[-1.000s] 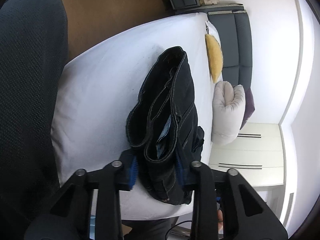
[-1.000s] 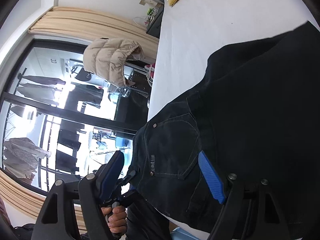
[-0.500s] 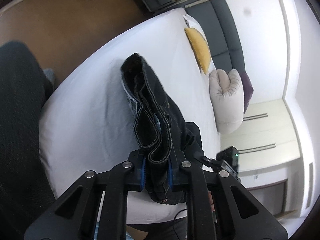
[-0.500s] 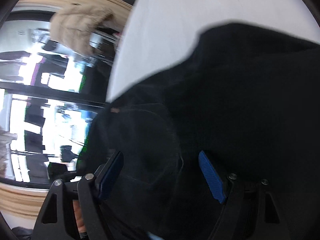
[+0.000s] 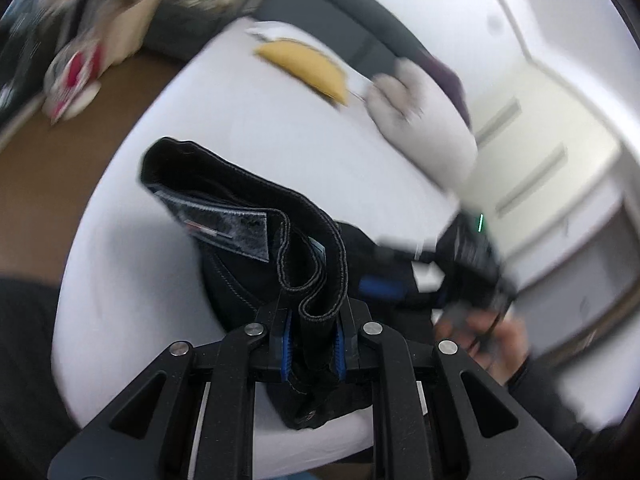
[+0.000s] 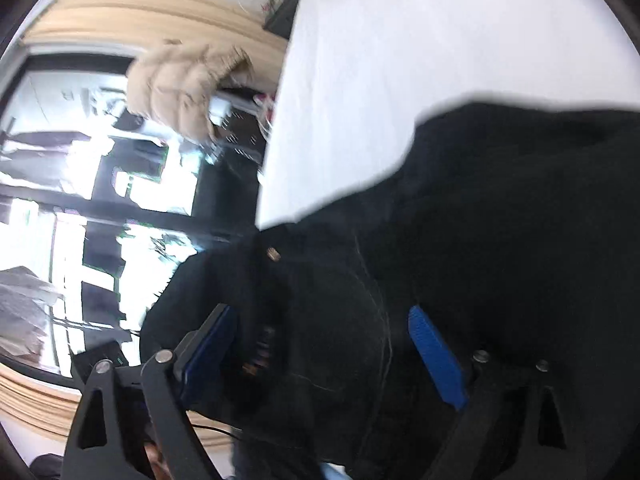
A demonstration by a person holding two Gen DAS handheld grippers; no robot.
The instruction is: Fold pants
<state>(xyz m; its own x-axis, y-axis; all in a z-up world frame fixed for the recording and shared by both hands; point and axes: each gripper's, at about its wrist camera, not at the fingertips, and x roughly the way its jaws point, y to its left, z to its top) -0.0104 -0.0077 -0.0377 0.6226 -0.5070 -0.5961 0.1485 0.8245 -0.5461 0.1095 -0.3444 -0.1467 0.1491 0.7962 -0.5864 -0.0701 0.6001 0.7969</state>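
A pair of black pants point(image 5: 256, 232) lies bunched on a white bed point(image 5: 280, 140), with its waistband end lifted off the sheet. The left gripper point(image 5: 312, 340) is clenched on that waistband: a doubled band of dark cloth runs up from between its 2 blue pads and arcs forward and to the left of the tool. The right gripper point(image 6: 320, 348) sits low over the seat of the pants, its jaws opening wide; black cloth with a rivet and pocket stitching spreads directly ahead of and beneath them, but the pads do not press on it. In the left wrist view this right tool appears to the right of the left gripper, blurred, in a person's hand point(image 5: 496, 340). Beyond the pants, a yellow cushion point(image 5: 308, 68) and a pale pillow point(image 5: 424, 120) rest far ahead. To do this step well, the left grip probably needs to stay firm while the right tool takes a clean hold on the waistband's opposite side, so the pants can hang straight for an even fold.
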